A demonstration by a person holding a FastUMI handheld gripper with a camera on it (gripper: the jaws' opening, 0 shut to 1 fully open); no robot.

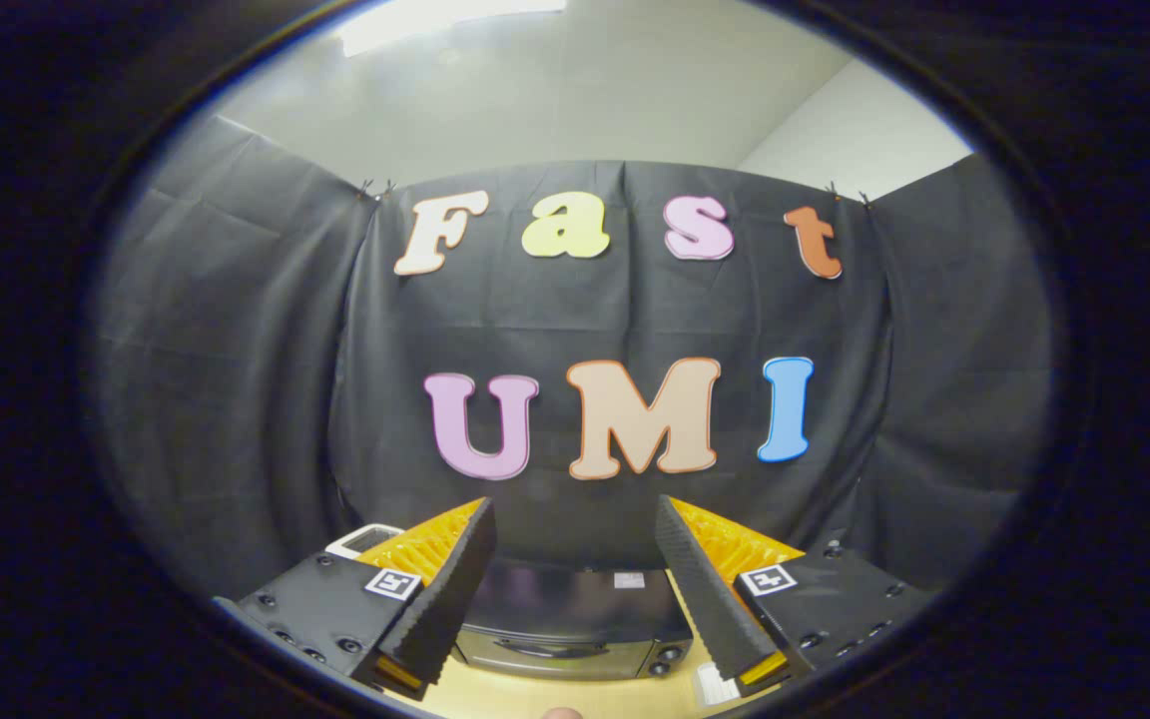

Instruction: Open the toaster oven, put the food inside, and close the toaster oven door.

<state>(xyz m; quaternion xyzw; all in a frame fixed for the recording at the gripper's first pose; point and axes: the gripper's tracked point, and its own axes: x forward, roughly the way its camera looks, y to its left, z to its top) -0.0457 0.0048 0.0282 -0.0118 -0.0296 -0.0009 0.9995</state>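
I am seeing one toaster oven (pixel 570 624) sitting low in the centre of the frame, dark and glossy on top, with two knobs (pixel 666 660) showing at its lower right front corner. It is resting on a pale wooden surface (pixel 535 699). The oven is lying between and just beyond the two fingers (pixel 440 599) of my tool (pixel 575 519), which are standing wide apart and gripping nothing. One white object (pixel 363 540) is peeking out behind the left finger; I cannot tell what it is. The black cloth wall (pixel 236 399) is hanging behind everything, filling the middle of the frame, with a pale ceiling (pixel 555 90) above it.
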